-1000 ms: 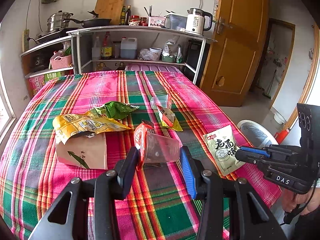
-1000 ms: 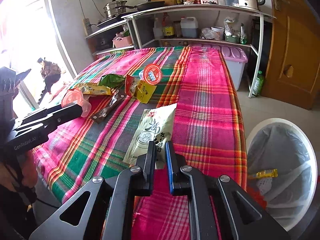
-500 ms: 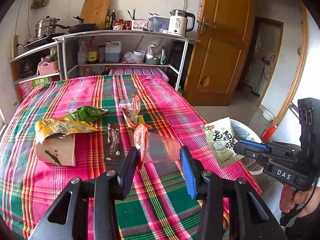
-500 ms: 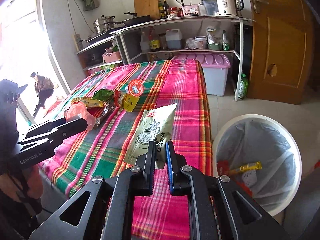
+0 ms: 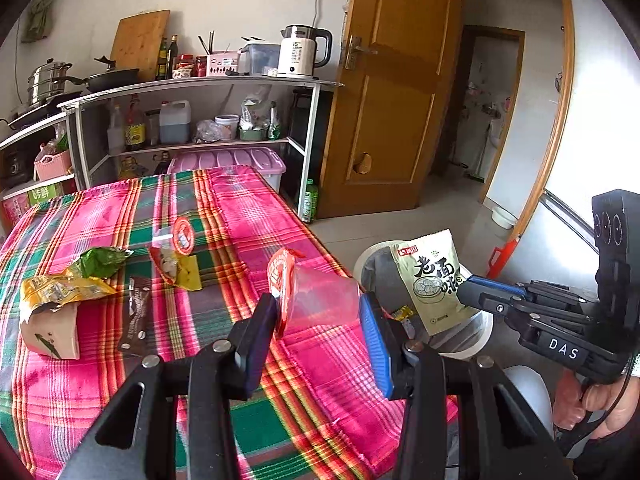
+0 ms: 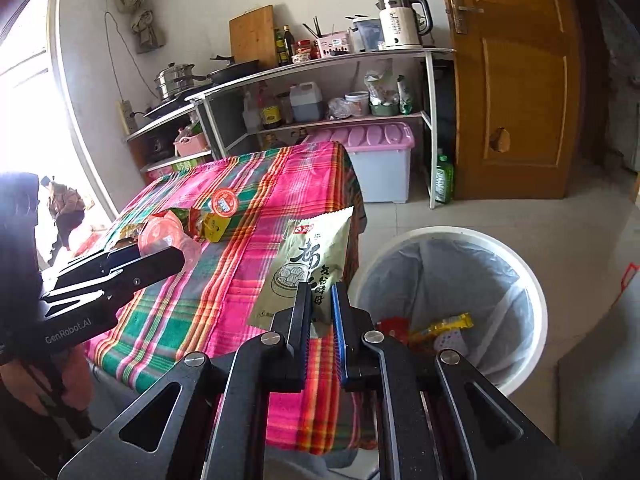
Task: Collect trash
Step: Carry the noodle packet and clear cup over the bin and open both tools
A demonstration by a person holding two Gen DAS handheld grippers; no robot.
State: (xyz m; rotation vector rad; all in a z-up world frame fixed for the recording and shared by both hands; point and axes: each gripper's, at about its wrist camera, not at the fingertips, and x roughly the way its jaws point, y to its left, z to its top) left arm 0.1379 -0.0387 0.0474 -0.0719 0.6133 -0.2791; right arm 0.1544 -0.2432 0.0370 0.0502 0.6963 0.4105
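My left gripper [image 5: 318, 308] is shut on a clear plastic cup [image 5: 324, 294] with a peeled red lid, held above the plaid tablecloth [image 5: 240, 208] near its right edge. My right gripper [image 6: 320, 298] is shut on the lower edge of a pale green food packet [image 6: 310, 254], which stands upright in the air beside the table's corner. Just to the right of it sits a white bin [image 6: 448, 234] with a grey liner. The left wrist view shows the packet [image 5: 430, 276] in front of the bin [image 5: 366, 258]. The right wrist view has the left gripper [image 6: 176, 254] and cup [image 6: 162, 234] at left.
More litter lies on the table: a green wrapper [image 5: 102, 260], a yellow bag [image 5: 60, 290] on a brown paper bag [image 5: 50, 330], a dark wrapper [image 5: 136, 316], a lidded cup with a yellow packet [image 5: 178, 258]. Wrappers [image 6: 444, 326] lie in the bin. Shelves and a door stand behind.
Both grippers have moved right and slightly up, from over the table toward its right edge. The packet has left the tablecloth and now hangs by the bin; the cup travelled along.
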